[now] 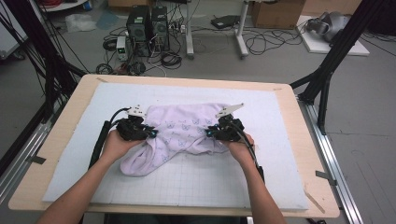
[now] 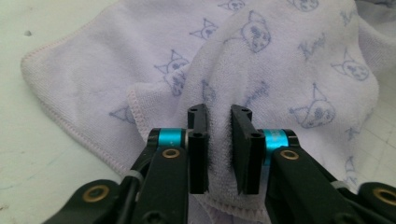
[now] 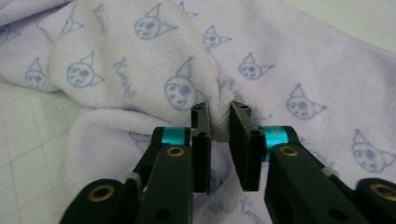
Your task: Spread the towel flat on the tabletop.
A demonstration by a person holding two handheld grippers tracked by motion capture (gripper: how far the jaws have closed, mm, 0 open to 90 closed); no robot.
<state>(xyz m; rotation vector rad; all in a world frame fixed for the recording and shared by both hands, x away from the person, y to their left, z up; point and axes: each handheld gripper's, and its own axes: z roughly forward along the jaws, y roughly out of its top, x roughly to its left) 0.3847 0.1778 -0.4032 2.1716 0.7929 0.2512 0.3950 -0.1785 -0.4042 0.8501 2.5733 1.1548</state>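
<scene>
A pale lilac towel [image 1: 182, 130] printed with small blue cat faces lies crumpled on the white gridded mat [image 1: 187, 186]. My left gripper [image 1: 150, 132] is at the towel's left side, and its jaws are shut on a fold of the towel [image 2: 219, 140]. My right gripper [image 1: 210, 132] is at the towel's right side, jaws pinched on another bunched fold of the towel [image 3: 219, 126]. A corner of the towel hangs toward the front left [image 1: 135, 165].
The mat covers a wooden table [image 1: 56, 154] with bare edges all round. Beyond the far edge, on the floor, are computer towers [image 1: 147, 23], cables and a cardboard box [image 1: 275, 13]. Black frame posts [image 1: 327, 70] stand at both sides.
</scene>
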